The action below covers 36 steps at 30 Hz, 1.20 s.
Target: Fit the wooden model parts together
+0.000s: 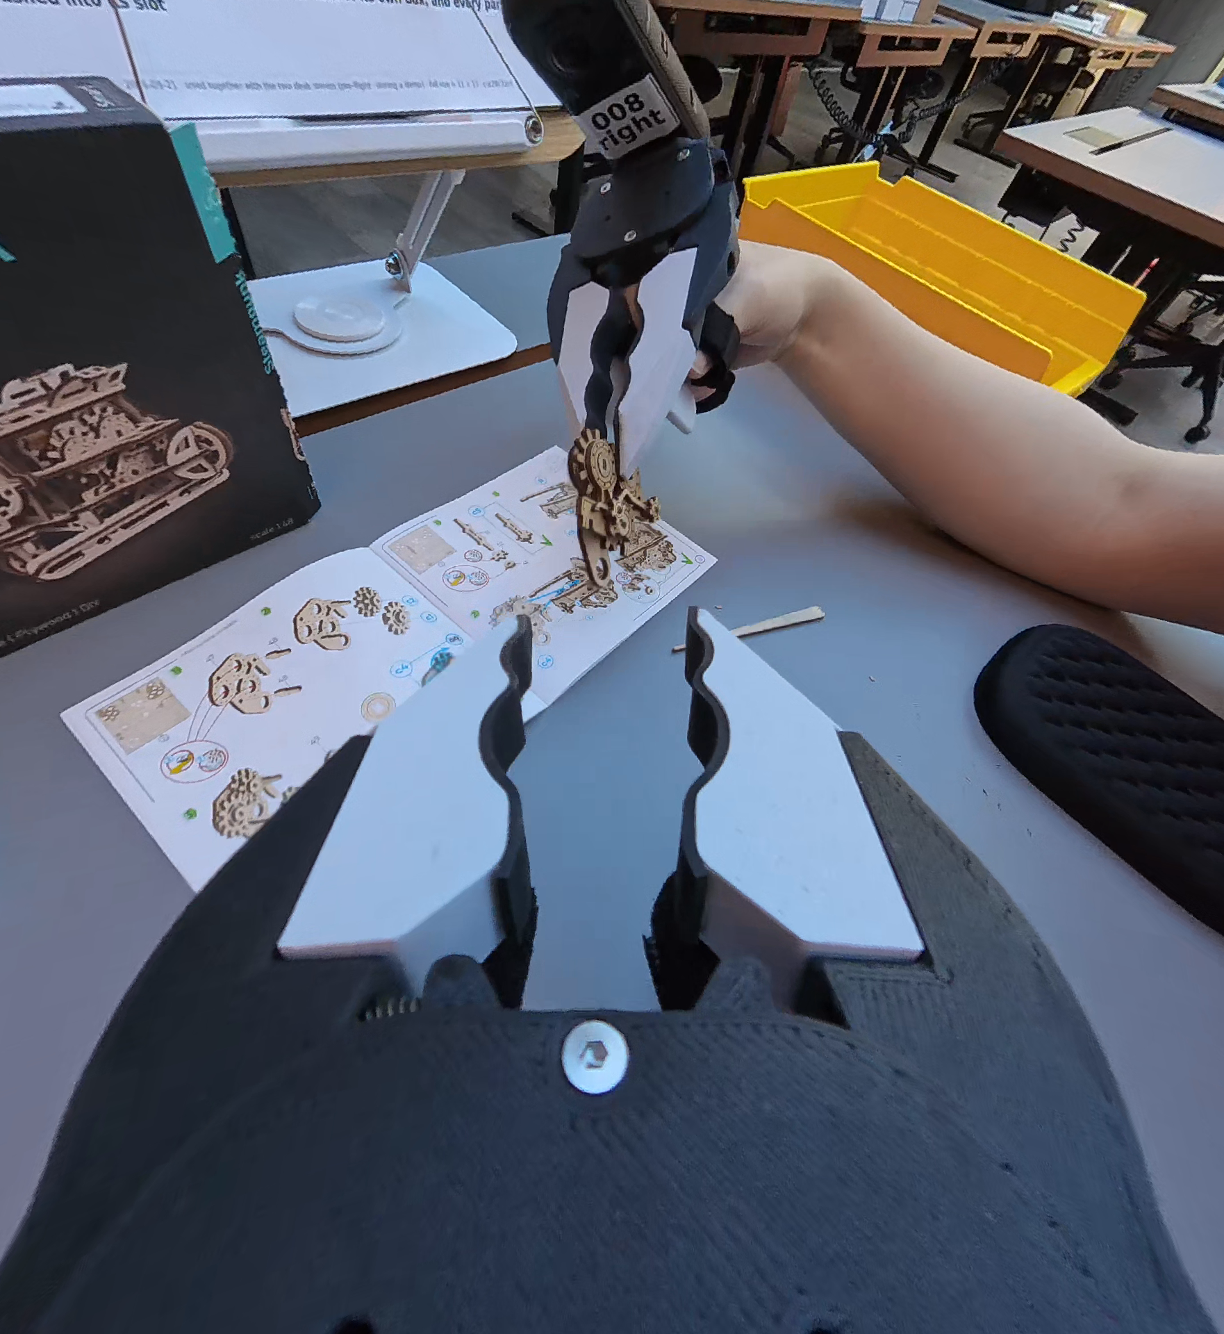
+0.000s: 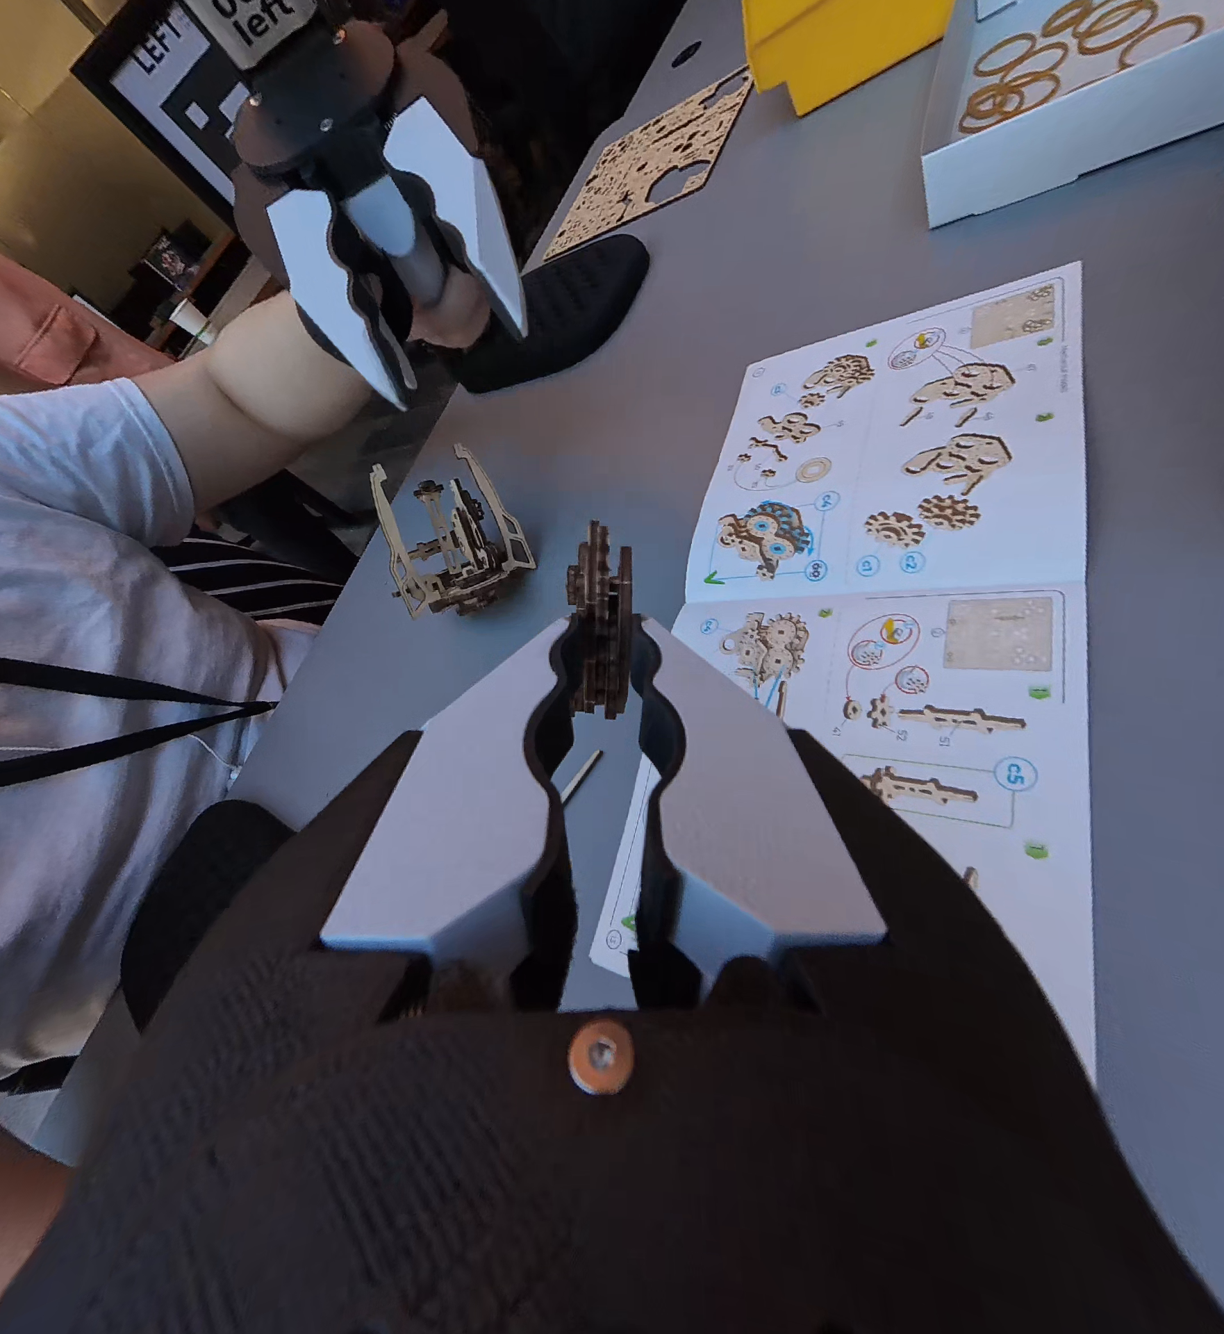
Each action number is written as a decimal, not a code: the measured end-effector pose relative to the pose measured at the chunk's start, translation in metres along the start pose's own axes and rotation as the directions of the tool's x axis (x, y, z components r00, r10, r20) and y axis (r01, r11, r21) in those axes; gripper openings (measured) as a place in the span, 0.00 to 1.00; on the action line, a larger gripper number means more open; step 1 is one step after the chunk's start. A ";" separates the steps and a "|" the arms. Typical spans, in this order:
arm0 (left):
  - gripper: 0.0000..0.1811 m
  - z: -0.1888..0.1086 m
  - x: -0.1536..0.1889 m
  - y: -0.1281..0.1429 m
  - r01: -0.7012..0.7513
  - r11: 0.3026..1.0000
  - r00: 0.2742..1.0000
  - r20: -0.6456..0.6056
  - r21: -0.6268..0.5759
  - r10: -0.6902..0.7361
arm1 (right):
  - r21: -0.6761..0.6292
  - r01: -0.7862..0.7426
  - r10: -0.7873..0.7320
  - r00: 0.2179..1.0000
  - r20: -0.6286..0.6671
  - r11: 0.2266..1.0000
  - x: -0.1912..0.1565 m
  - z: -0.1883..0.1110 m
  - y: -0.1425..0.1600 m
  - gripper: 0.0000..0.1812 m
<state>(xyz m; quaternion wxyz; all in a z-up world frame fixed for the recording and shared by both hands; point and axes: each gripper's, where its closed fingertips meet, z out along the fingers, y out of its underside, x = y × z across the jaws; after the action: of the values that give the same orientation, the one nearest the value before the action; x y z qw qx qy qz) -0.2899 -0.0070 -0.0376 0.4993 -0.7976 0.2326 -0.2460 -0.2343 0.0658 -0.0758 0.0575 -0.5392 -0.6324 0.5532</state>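
My right gripper (image 2: 600, 628) is shut on a wooden gear assembly (image 2: 598, 613) and holds it above the open instruction booklet (image 2: 955, 505). In the left wrist view the same gripper (image 1: 613, 447) hangs from above with the gear assembly (image 1: 609, 512) in its tips. My left gripper (image 1: 605, 624) is open and empty, low over the grey table. It also shows in the right wrist view (image 2: 461, 368), open, up at the far left. A wooden frame sub-assembly (image 2: 450, 541) stands on the table near the person's edge.
A black model box (image 1: 89, 361) stands at the left. A yellow bin (image 1: 941, 267) sits at the back right. A black wrist pad (image 1: 1136, 779) lies to the right, a thin wooden stick (image 1: 775, 624) beside the booklet. A punched wooden sheet (image 2: 652, 166) and a white tray of rings (image 2: 1085, 94) lie farther off. Left tips to right tips: about 11 cm. Measured from the fingertips, the thin wooden stick (image 1: 775, 624) is 15 cm or so from the right gripper and 20 cm from the left.
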 end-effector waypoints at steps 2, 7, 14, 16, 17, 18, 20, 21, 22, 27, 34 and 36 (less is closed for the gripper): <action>0.22 -0.013 -0.001 0.004 0.023 1.000 1.000 0.000 0.003 -0.023 | -0.010 0.000 0.000 1.000 0.002 1.000 0.000 -0.001 0.002 0.06; 0.22 -0.044 0.001 0.016 0.057 0.998 0.998 0.017 0.007 -0.057 | -0.042 -0.006 0.005 1.000 -0.018 0.999 0.004 -0.002 0.009 0.06; 0.25 -0.078 0.018 0.045 0.140 0.990 0.990 0.027 0.017 -0.140 | -0.059 -0.018 0.019 1.000 0.001 0.998 0.000 -0.006 0.013 0.06; 0.25 -0.082 0.023 0.056 0.154 0.988 0.987 0.035 0.014 -0.155 | -0.060 -0.025 0.027 0.999 0.030 0.998 -0.005 -0.006 0.013 0.06; 0.26 -0.083 0.026 0.062 0.163 0.987 0.986 0.036 0.014 -0.163 | -0.065 -0.024 0.026 0.999 0.035 0.998 -0.006 -0.006 0.014 0.06; 0.26 -0.083 0.030 0.068 0.171 0.985 0.984 0.035 0.015 -0.172 | -0.071 -0.020 0.022 0.999 0.033 0.997 -0.007 -0.006 0.015 0.06; 0.26 -0.081 0.035 0.079 0.193 0.981 0.981 0.033 0.005 -0.193 | -0.083 -0.020 0.024 0.999 0.044 0.996 -0.009 -0.006 0.016 0.06; 0.27 -0.080 0.036 0.085 0.199 0.980 0.979 0.037 -0.007 -0.199 | -0.084 -0.019 0.023 0.999 0.043 0.996 -0.009 -0.006 0.017 0.06; 0.27 -0.077 0.037 0.091 0.201 0.979 0.979 0.043 -0.020 -0.200 | -0.083 -0.018 0.022 0.999 0.043 0.996 -0.009 -0.006 0.017 0.06; 0.25 -0.066 0.046 0.110 0.214 0.974 0.977 0.028 -0.074 -0.212 | -0.079 -0.019 0.023 0.998 0.060 0.997 -0.013 -0.007 0.016 0.06; 0.21 -0.057 0.054 0.117 0.242 0.965 0.970 -0.012 -0.102 -0.245 | -0.103 0.007 0.002 0.996 0.086 0.995 -0.022 -0.003 0.017 0.06; 0.20 -0.056 0.053 0.119 0.243 0.964 0.969 -0.010 -0.109 -0.245 | -0.105 0.014 -0.005 0.996 0.086 0.994 -0.023 -0.002 0.016 0.06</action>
<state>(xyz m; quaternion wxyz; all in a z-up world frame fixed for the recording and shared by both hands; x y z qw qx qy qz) -0.2987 -0.1247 -0.1162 0.4188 -0.8428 0.1514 -0.3022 -0.2135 0.0465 -0.0753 0.0045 -0.5142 -0.6652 0.5413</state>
